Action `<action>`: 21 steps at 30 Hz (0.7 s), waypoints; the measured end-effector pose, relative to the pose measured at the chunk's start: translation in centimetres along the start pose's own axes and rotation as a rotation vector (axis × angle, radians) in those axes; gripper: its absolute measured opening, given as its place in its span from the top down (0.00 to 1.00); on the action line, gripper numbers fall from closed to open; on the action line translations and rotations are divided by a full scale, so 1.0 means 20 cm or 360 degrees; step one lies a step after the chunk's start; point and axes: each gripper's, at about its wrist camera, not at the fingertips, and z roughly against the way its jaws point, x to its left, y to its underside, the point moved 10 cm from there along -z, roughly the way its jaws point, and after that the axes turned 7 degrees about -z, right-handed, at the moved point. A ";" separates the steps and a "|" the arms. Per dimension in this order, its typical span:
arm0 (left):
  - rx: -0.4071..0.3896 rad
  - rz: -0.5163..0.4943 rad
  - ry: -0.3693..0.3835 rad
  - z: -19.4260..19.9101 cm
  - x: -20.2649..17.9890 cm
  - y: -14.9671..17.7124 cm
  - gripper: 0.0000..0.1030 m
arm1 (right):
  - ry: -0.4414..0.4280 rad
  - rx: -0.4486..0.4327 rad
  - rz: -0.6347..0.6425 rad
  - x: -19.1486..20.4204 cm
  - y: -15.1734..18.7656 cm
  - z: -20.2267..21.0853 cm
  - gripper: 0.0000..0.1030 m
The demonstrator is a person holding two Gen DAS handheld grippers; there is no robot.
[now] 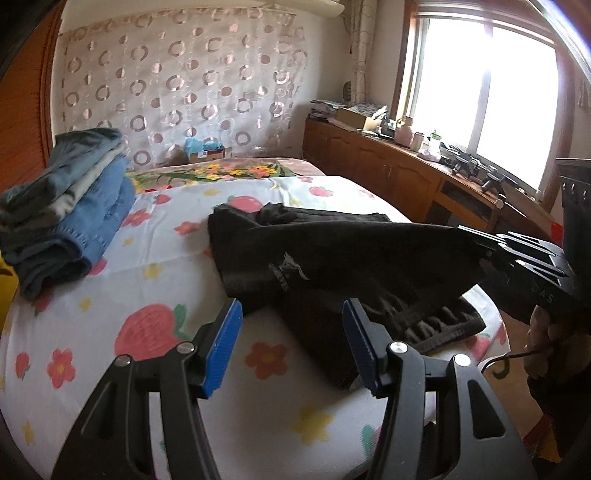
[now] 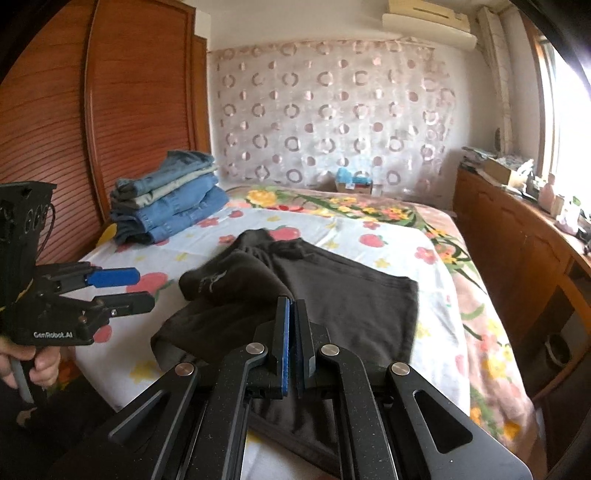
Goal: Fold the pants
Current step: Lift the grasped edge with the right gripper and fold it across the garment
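**A:** Looking across the bed (image 2: 122,373), I see a white sheet printed with strawberries and flowers, with a pinkish floral blanket (image 2: 469,280) showing past it on the window side. What lies on it?

**B:** The black pants (image 2: 351,295), soft knit with a ribbed cuff, are spread on the middle of the bed, one part bunched up and showing a small pale logo. Toward the wardrobe side of the bed sits a stack of folded jeans (image 2: 173,206), blue denim with a grey-green pair among them.

**A:** And the room around the bed?

**B:** Behind the bed hangs a sheer curtain (image 1: 177,81) patterned with rings. Only the right wrist view shows the slatted wooden wardrobe (image 2: 110,110) and an air conditioner (image 2: 428,22) high on the wall. The left wrist view shows more of the bright window (image 1: 491,92) and the cluttered wooden cabinets (image 1: 388,166) under it.

**A:** The grippers?

**B:** The left gripper (image 1: 291,347) stands about half open over the near edge of the pants, its ridged blue pads clear of the fabric, holding nothing. The right gripper (image 2: 293,343) has its jaws pressed together; in the left wrist view its tip (image 1: 465,232) pinches an edge of the pants, lifting the cloth off the bed.
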 end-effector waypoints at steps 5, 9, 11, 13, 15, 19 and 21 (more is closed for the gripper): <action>0.0027 -0.0034 0.0018 -0.04 -0.07 0.00 0.46 | 0.0025 -0.0008 -0.0031 -0.07 0.02 0.04 1.00; 0.0050 -0.0047 0.0020 -0.06 -0.10 0.01 0.46 | 0.0040 -0.0010 -0.0053 -0.12 0.05 0.07 1.00; 0.0056 -0.0047 0.0021 -0.07 -0.11 0.01 0.46 | 0.0048 -0.0005 -0.0057 -0.14 0.06 0.08 1.00; 0.0061 -0.0048 0.0021 -0.07 -0.12 0.01 0.46 | 0.0054 0.0003 -0.0066 -0.16 0.08 0.08 1.00; 0.0065 -0.0050 0.0021 -0.08 -0.13 0.02 0.46 | 0.0061 0.0008 -0.0078 -0.17 0.09 0.09 1.00; 0.0077 -0.0056 0.0022 -0.09 -0.15 0.03 0.46 | 0.0072 0.0028 -0.0103 -0.21 0.14 0.10 1.00; 0.0087 -0.0059 0.0021 -0.10 -0.15 0.04 0.46 | 0.0080 0.0046 -0.0111 -0.23 0.17 0.09 1.00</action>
